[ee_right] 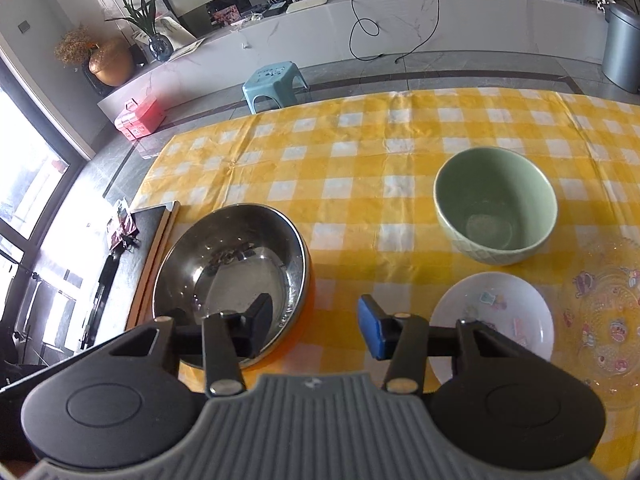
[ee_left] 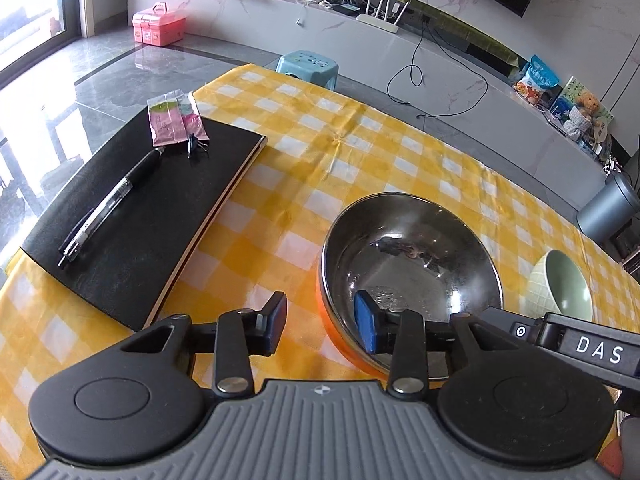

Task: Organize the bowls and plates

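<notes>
Nothing is being stacked yet. The left gripper (ee_left: 320, 322) and right gripper (ee_right: 314, 326) are straddling opposite rims of the metal bowl (ee_right: 232, 268), jaws apart. Green bowl (ee_right: 496, 216) and white plate (ee_right: 494, 320) are waiting right of the right jaws.

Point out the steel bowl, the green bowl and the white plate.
steel bowl (ee_left: 412, 256), left wrist view, inner bottom.
green bowl (ee_right: 494, 204), right wrist view, inner wall.
white plate (ee_right: 496, 300), right wrist view, bare centre.
</notes>
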`<state>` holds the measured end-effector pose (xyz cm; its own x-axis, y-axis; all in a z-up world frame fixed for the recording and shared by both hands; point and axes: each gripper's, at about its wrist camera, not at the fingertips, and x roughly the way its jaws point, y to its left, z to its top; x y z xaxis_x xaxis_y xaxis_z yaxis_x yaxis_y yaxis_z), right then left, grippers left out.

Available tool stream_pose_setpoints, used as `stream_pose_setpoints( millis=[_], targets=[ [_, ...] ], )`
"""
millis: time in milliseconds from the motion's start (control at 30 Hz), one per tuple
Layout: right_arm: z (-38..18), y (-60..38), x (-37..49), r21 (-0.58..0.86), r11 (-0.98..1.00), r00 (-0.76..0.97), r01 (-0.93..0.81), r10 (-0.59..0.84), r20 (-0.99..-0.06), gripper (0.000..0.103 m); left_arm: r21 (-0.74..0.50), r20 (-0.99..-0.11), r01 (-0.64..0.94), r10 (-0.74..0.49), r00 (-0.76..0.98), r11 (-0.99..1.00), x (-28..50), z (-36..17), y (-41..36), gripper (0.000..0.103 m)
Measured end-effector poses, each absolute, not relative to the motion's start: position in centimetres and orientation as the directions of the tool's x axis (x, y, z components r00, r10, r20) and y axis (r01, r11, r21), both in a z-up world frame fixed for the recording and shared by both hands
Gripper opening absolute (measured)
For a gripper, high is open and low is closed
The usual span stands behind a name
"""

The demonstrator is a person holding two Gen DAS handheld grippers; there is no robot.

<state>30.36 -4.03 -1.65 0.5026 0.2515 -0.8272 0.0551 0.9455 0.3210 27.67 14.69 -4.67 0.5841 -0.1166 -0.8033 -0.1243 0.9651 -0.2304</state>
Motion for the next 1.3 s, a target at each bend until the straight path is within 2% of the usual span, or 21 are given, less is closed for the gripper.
stream_pose_setpoints(
  millis=[133, 233, 300, 367, 467, 800, 1300],
  targets=[
    [-2.8, -3.3, 31.4, 0.314, 0.948, 0.487, 0.055, 0.249, -0.837, 0.037, -0.250, -0.796, -0.124, -0.131, 0.591, 0.960, 28.1, -5.6, 14.8, 0.036],
    [-3.6, -3.1, 31.9, 0.319, 0.946, 0.477, 0.062, 0.252, -0.842, 0.026, -0.271, -0.787, -0.112, -0.153, 0.598, 0.956, 28.3, -5.9, 14.8, 0.026],
    [-3.8, -3.0, 32.0, 0.324, 0.944, 0.481, 0.062, 0.256, -0.838, 0.023, -0.278, -0.785, -0.105, -0.163, 0.598, 0.955, 28.3, -5.8, 14.6, 0.019],
    [-3.6, -2.9, 32.0, 0.326, 0.944, 0.484, 0.055, 0.261, -0.835, 0.016, -0.263, -0.788, -0.101, -0.153, 0.596, 0.959, 28.3, -5.7, 14.3, 0.018],
    [-3.3, -2.7, 31.9, 0.310, 0.949, 0.475, 0.055, 0.248, -0.845, 0.012, -0.242, -0.796, -0.106, -0.135, 0.590, 0.964, 28.1, -5.3, 14.0, 0.017],
    [-0.1, -3.1, 27.4, 0.341, 0.940, 0.488, 0.030, 0.284, -0.826, 0.010, -0.234, -0.788, -0.133, -0.108, 0.606, 0.963, 22.8, -1.5, 14.4, 0.016],
    [5.8, -6.5, 14.4, 0.400, 0.916, 0.563, 0.011, 0.325, -0.760, 0.009, -0.287, -0.742, -0.138, -0.130, 0.657, 0.948, 11.6, 3.4, 13.4, 0.016]
  ],
)
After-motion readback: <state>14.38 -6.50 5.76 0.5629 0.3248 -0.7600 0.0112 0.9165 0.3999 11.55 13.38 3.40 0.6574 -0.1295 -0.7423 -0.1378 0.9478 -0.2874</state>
